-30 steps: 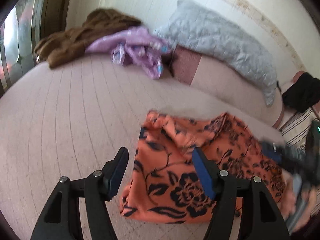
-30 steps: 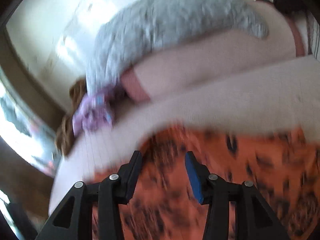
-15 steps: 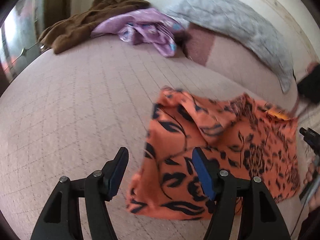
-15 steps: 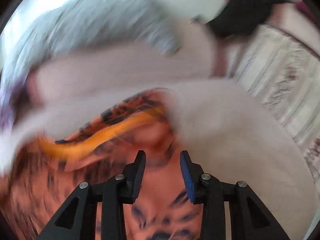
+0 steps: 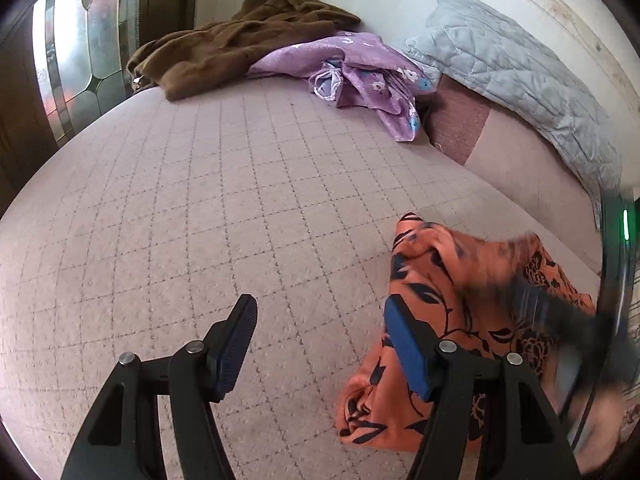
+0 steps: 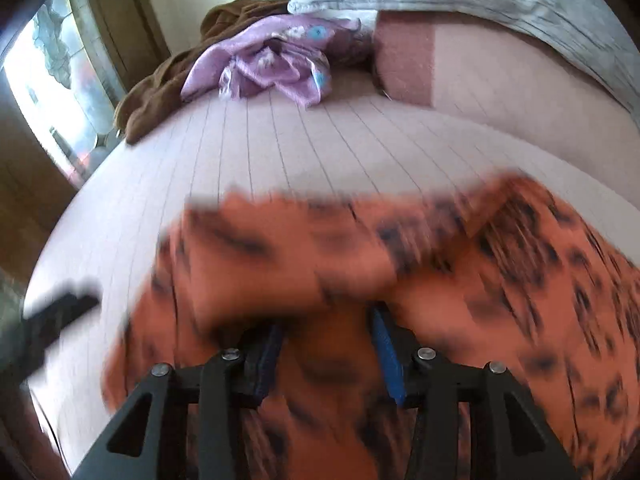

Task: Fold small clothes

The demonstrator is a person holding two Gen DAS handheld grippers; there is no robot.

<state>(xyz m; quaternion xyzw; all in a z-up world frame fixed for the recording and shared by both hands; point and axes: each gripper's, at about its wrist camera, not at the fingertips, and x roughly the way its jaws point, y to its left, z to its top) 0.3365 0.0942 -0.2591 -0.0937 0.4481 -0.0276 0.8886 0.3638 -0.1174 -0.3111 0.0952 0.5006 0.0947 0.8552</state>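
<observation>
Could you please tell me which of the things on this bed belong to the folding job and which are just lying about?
In use:
- orange floral garment
- right claw, cloth between its fingers
- left claw, open, empty

Lying about:
- purple floral cloth
- brown blanket
- grey quilted pillow
- pink checked bedspread

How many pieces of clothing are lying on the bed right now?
3: an orange floral garment near the claws, and a purple floral garment beside a brown garment at the far end. Others may be hidden.

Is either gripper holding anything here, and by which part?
Left gripper: open, holding nothing. Right gripper: orange floral garment bunched between its fingers, but blur hides whether they are clamped and on which part.
</observation>
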